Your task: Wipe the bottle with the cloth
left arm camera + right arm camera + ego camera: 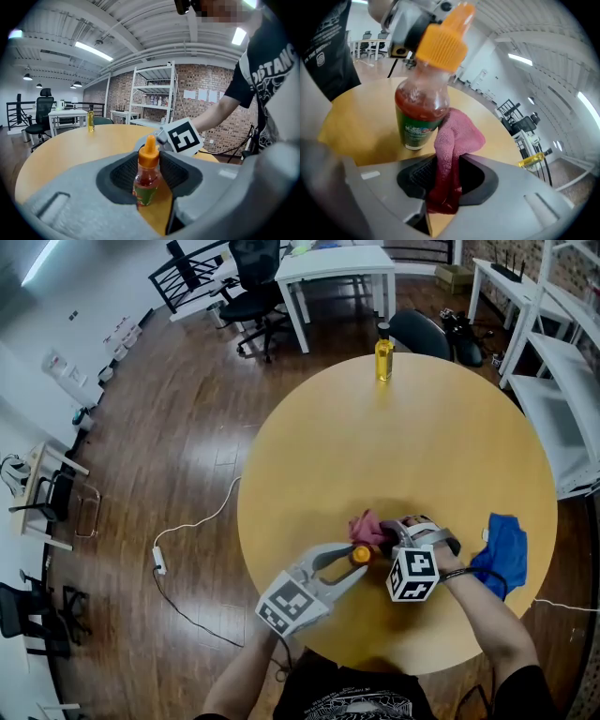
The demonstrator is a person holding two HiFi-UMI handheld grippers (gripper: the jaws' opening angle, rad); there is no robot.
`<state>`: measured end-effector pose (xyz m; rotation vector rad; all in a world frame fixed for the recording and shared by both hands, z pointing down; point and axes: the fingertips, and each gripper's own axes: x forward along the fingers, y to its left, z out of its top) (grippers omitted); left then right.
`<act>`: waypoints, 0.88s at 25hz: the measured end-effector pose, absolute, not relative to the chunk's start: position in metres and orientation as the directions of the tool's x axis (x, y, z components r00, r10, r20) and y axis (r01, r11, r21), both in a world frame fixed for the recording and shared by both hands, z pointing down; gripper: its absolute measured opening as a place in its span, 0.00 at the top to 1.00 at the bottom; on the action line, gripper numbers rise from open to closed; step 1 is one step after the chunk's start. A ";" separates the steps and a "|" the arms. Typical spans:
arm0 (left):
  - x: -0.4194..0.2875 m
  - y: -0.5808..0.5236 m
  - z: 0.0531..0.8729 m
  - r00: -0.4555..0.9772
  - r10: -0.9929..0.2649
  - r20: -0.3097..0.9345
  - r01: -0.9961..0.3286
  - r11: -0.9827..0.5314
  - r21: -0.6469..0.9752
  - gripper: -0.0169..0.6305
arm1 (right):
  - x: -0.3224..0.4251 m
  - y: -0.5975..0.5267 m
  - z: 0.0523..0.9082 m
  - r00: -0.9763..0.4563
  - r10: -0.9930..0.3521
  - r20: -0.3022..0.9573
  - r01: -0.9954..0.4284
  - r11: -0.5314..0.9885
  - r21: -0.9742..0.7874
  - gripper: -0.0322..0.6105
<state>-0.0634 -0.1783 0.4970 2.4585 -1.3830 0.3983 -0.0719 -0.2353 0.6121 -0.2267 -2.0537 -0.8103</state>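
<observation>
A small sauce bottle (146, 180) with an orange cap and a green label stands upright on the round wooden table (422, 437) near its front edge. My left gripper (354, 562) is shut on the bottle's body. My right gripper (388, 536) is shut on a pink cloth (450, 159). In the right gripper view the cloth bunches up out of the jaws and touches the side of the bottle (423, 110) at its lower right. The head view shows the cloth (367, 524) just behind the orange cap (360, 555).
A blue cloth (502, 550) lies on the table at the right, beside my right forearm. A yellow bottle (383, 353) stands at the table's far edge. White shelves (562, 371) and desks with office chairs stand on the wooden floor beyond.
</observation>
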 end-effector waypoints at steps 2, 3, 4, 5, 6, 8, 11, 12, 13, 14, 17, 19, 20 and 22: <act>-0.065 -0.176 0.498 0.501 -0.782 0.371 -0.861 -0.494 0.121 0.76 | -0.066 -0.241 0.592 -0.608 -0.194 0.770 0.341 0.812 0.473 0.78; -0.065 -0.176 0.499 0.503 -0.783 0.367 -0.860 -0.495 0.122 0.76 | -0.064 -0.245 0.580 -0.619 -0.226 0.752 0.281 0.831 0.481 0.78; -0.066 -0.176 0.500 0.505 -0.783 0.364 -0.859 -0.498 0.122 0.76 | -0.062 -0.248 0.566 -0.631 -0.259 0.731 0.216 0.847 0.486 0.78; -0.066 -0.176 0.501 0.509 -0.782 0.360 -0.857 -0.501 0.121 0.76 | -0.060 -0.250 0.552 -0.642 -0.291 0.709 0.149 0.860 0.488 0.78; -0.067 -0.177 0.502 0.512 -0.782 0.355 -0.855 -0.505 0.121 0.76 | -0.059 -0.251 0.537 -0.654 -0.321 0.685 0.082 0.870 0.486 0.78; -0.069 -0.176 0.502 0.516 -0.784 0.345 -0.853 -0.509 0.117 0.76 | -0.058 -0.246 0.504 -0.679 -0.374 0.632 -0.049 0.882 0.469 0.78; -0.074 -0.171 0.501 0.525 -0.784 0.331 -0.847 -0.520 0.111 0.76 | -0.061 -0.228 0.456 -0.714 -0.431 0.552 -0.219 0.886 0.409 0.78; -0.076 -0.169 0.500 0.531 -0.784 0.323 -0.844 -0.525 0.114 0.76 | -0.062 -0.220 0.442 -0.721 -0.447 0.530 -0.267 0.884 0.383 0.78; -0.078 -0.167 0.498 0.537 -0.783 0.313 -0.840 -0.530 0.116 0.76 | -0.064 -0.213 0.430 -0.726 -0.460 0.511 -0.308 0.882 0.358 0.78; -0.080 -0.166 0.495 0.542 -0.783 0.304 -0.837 -0.535 0.116 0.76 | -0.066 -0.206 0.421 -0.731 -0.467 0.497 -0.337 0.881 0.331 0.78; -0.091 -0.160 0.493 0.537 -0.791 0.294 -0.842 -0.524 0.129 0.76 | -0.076 -0.179 0.403 -0.763 -0.450 0.463 -0.388 0.893 0.229 0.78; -0.106 -0.157 0.493 0.507 -0.813 0.287 -0.861 -0.490 0.134 0.76 | -0.086 -0.161 0.401 -0.787 -0.438 0.433 -0.414 0.897 0.154 0.78; -0.115 -0.155 0.493 0.487 -0.826 0.282 -0.873 -0.469 0.135 0.76 | -0.092 -0.153 0.404 -0.794 -0.437 0.424 -0.427 0.896 0.125 0.78; -0.130 -0.150 0.492 0.454 -0.849 0.271 -0.891 -0.432 0.140 0.76 | -0.102 -0.142 0.418 -0.795 -0.439 0.419 -0.453 0.889 0.072 0.78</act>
